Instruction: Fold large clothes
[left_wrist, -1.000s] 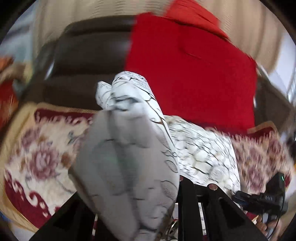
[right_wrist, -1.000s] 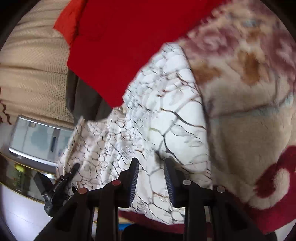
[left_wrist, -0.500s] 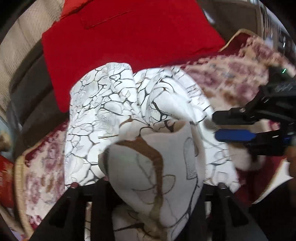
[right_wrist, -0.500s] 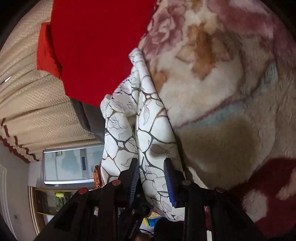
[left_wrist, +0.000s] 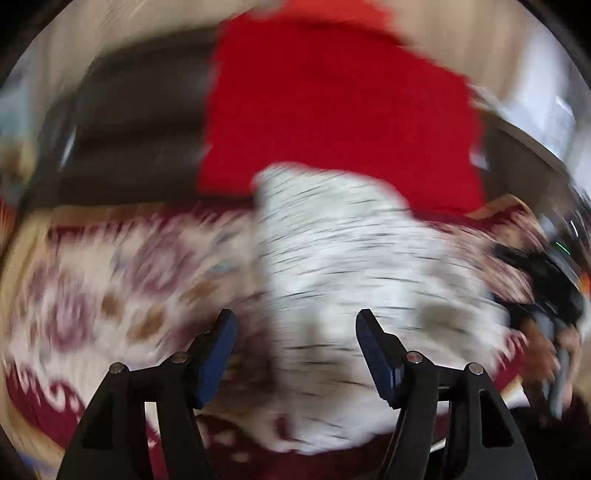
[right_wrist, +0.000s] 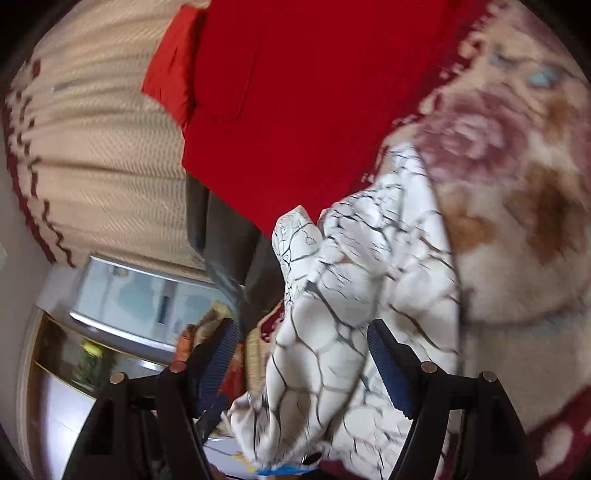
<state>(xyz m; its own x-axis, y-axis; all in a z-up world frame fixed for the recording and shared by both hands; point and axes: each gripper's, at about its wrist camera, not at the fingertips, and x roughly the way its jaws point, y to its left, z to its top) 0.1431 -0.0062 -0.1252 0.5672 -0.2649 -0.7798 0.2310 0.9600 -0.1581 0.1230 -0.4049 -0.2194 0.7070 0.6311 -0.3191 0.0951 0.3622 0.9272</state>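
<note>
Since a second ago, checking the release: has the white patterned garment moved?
Yes. The white patterned garment dropped from the left hand-held gripper, whose jaws just opened, onto the floral blanket below the red cloth.

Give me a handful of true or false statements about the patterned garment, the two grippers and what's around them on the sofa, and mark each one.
1. The garment is white with dark crackle lines. True.
2. The left gripper is clamped on the garment. False: its jaws stand apart, having just been opening, and the cloth lies beyond them, unpinched.
3. A red cloth hangs behind the garment. True.
4. The garment lies on a plain blue sheet. False: it rests on a floral blanket in cream and maroon.
5. The right gripper is shut. False: its jaws are wide apart, just opened, with cloth loose between them.
</note>
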